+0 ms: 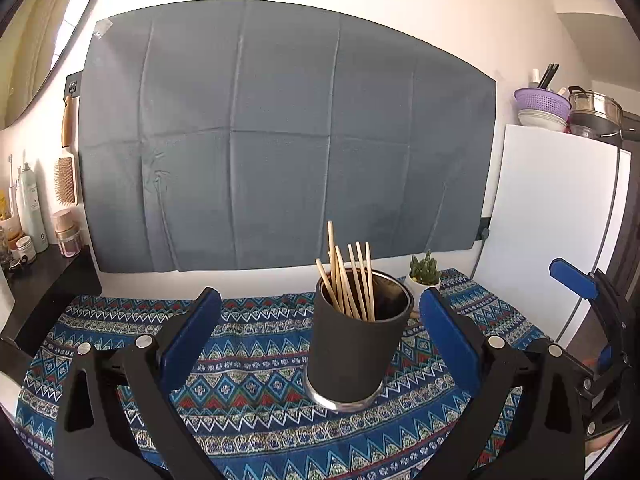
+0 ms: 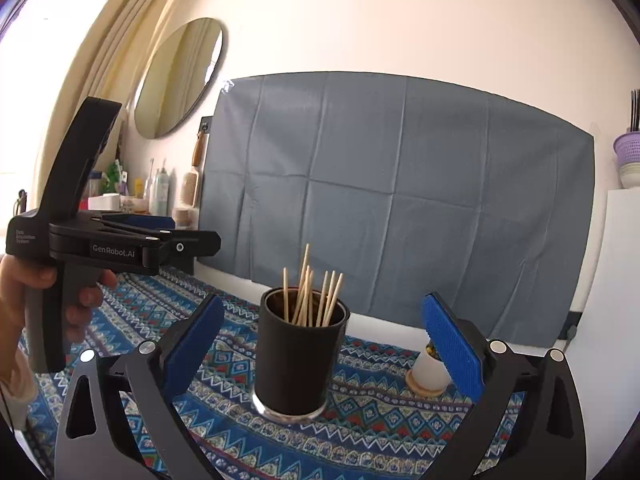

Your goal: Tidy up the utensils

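Note:
A black cylindrical cup (image 1: pixel 354 352) with a metal base stands upright on the patterned tablecloth (image 1: pixel 248 384), holding several wooden chopsticks (image 1: pixel 352 280). My left gripper (image 1: pixel 320 296) is open, and its blue pads (image 1: pixel 192 332) flank the cup without touching it. At the right edge of this view my right gripper (image 1: pixel 588 316) shows with its blue pads apart. In the right wrist view the same cup (image 2: pixel 298 364) and chopsticks (image 2: pixel 312 296) sit ahead of my open right gripper (image 2: pixel 324 302). A hand (image 2: pixel 24 292) holds the left gripper (image 2: pixel 192 236) at the left, seen side-on.
A small cactus in a white pot (image 1: pixel 424 276) (image 2: pixel 430 372) stands just right of the cup. A white fridge (image 1: pixel 552 220) borders the table on the right. A dark shelf with bottles (image 1: pixel 32 208) lies at the left. A grey cloth (image 1: pixel 280 140) hangs on the wall behind.

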